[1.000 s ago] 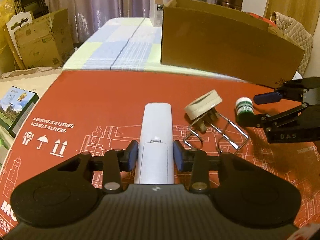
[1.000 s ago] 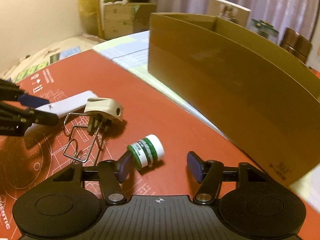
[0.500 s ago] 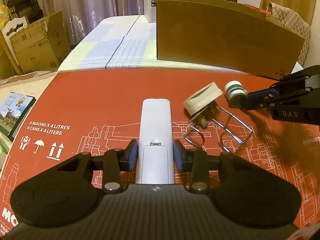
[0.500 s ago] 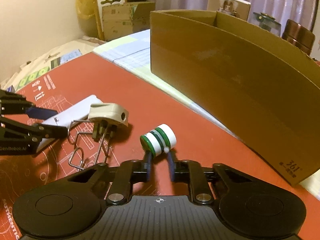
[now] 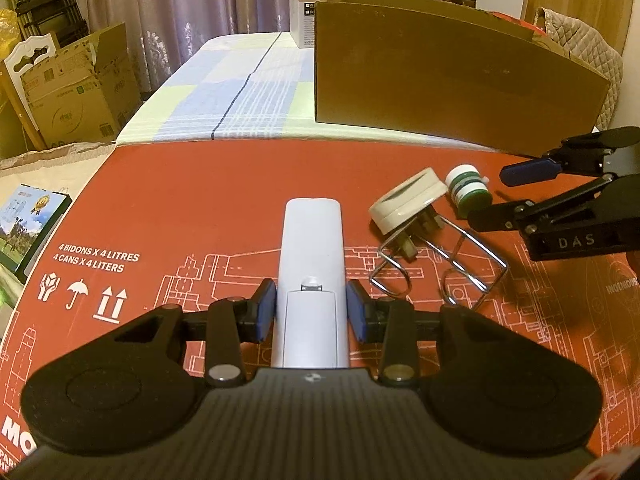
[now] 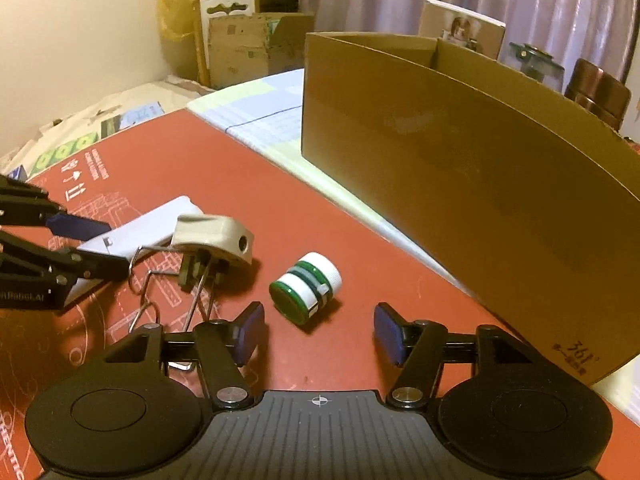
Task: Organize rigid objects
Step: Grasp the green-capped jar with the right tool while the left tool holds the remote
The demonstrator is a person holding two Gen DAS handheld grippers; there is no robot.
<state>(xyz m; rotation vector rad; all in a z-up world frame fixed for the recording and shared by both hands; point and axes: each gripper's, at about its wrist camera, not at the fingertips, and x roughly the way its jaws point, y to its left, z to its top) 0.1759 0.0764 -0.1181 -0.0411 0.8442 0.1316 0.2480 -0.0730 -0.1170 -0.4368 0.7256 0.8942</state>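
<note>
My left gripper is shut on a white remote control that lies lengthwise on the red cardboard sheet. My right gripper is open and empty, just behind a small green-and-white jar lying on its side. A white plug adapter rests on a bent wire rack to the jar's left. In the left wrist view the jar, the adapter and the right gripper are at the right.
A large open brown cardboard box stands behind the objects on a checked cloth. More cardboard boxes and a picture book lie off the left edge. Jars and a carton stand behind the box.
My right gripper closed on the jar half a second ago, then opened and drew back, leaving the jar on its side. My left gripper stays shut on the remote.
</note>
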